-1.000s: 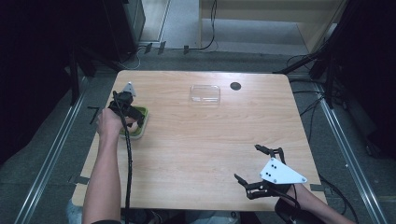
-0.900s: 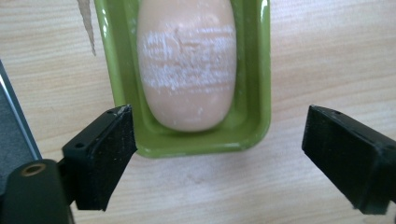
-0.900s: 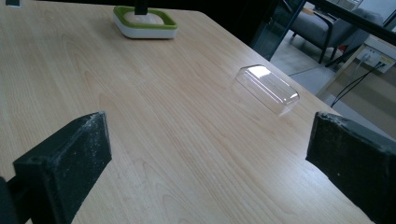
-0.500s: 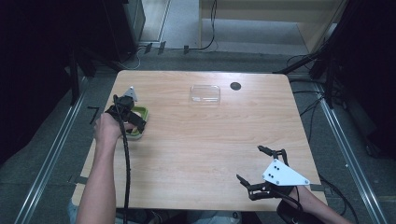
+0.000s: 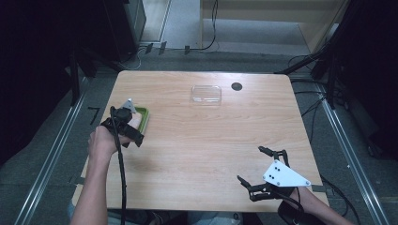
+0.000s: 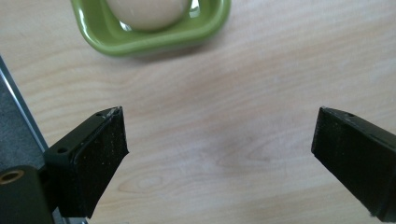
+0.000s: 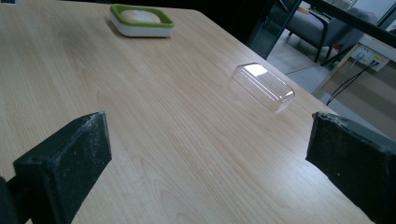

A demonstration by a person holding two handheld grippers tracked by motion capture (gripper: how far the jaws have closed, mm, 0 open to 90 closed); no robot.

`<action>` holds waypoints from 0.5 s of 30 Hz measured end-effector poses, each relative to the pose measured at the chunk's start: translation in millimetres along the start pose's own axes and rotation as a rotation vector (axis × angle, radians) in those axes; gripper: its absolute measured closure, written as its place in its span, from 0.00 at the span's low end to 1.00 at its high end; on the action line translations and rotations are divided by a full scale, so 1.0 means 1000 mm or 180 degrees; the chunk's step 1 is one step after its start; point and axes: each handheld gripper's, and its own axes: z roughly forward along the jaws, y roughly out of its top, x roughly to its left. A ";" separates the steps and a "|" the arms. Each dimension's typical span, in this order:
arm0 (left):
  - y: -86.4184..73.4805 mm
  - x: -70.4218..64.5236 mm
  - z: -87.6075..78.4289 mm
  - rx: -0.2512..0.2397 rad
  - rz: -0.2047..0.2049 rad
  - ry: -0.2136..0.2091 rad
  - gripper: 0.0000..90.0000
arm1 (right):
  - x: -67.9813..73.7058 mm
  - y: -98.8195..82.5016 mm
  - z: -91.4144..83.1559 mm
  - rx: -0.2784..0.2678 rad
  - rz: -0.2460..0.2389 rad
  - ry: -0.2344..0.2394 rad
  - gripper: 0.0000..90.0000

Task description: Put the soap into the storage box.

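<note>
The left tongs (image 5: 123, 123) are open, with the 2 black jaws far apart and nothing between them. A hand (image 5: 101, 142) holds them over the left side of the light wooden desk (image 5: 202, 140), and a black cable runs back along the arm. In the left gripper view the tongs (image 6: 219, 144) point down at bare wood, and the small green dish with a pale round thing inside (image 6: 152, 23) sits just past the tips, not touching them. In the high view the green dish (image 5: 142, 120) lies near the left edge of the desk, partly hidden behind the left tongs.

The right tongs (image 5: 262, 165) are open too, with the jaws spread wide and nothing in them. They sit near the front right corner of the desk, with a grey 3-cornered plate on top. In the right gripper view these tongs (image 7: 210, 154) look across the desk. The green dish (image 7: 141, 20) is far off on the other side, and its lower part looks white from there.

A clear plastic box-shaped lid (image 5: 206, 94) lies flat near the far edge of the desk, well apart from both tongs. In the right gripper view it (image 7: 264, 86) is shiny and see-through. A small dark round spot (image 5: 236, 86) is on the desk just beside it, to the right.
</note>
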 end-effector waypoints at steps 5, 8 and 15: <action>-0.018 -0.011 0.003 -0.0001 0.0098 -0.0002 0.04 | 0.001 0.000 0.000 0.0007 -0.0016 -0.0004 0.00; -0.028 -0.019 0.004 0.0003 0.0163 -0.0011 0.04 | 0.001 0.001 0.001 0.0011 -0.0031 0.0002 0.00; -0.047 -0.031 0.008 -0.0027 0.0241 -0.0004 0.03 | 0.001 0.000 0.001 0.0013 -0.0026 -0.0003 0.00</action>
